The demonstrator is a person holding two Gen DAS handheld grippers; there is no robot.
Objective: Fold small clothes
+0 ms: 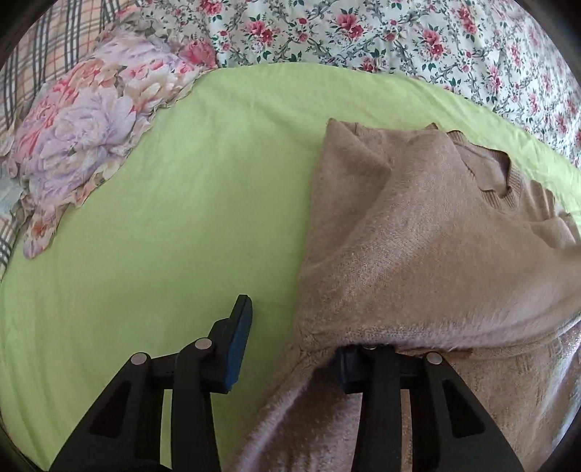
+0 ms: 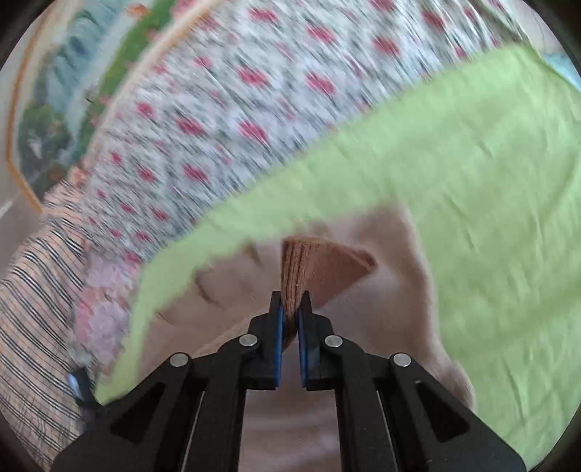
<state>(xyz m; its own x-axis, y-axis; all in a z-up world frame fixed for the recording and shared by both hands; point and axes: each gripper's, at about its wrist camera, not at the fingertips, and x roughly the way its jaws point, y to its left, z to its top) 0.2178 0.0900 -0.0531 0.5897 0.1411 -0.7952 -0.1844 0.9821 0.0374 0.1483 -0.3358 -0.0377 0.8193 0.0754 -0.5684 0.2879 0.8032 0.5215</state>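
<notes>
A fuzzy tan sweater (image 1: 417,232) lies partly folded on a light green sheet (image 1: 181,203). In the left wrist view my left gripper (image 1: 290,345) is open; its left finger stands bare over the sheet, and its right finger is hidden under a fold of the sweater that drapes over it. In the right wrist view my right gripper (image 2: 290,308) is shut on the sweater's brown ribbed edge (image 2: 301,272) and holds it up above the rest of the sweater (image 2: 363,308). This view is motion-blurred.
A flowered pillow (image 1: 83,138) lies at the left of the green sheet. A rose-print bedspread (image 1: 363,32) runs behind the sheet (image 2: 490,174). Plaid bedding (image 1: 43,47) sits at the far left. A framed picture (image 2: 72,90) shows beyond the bed.
</notes>
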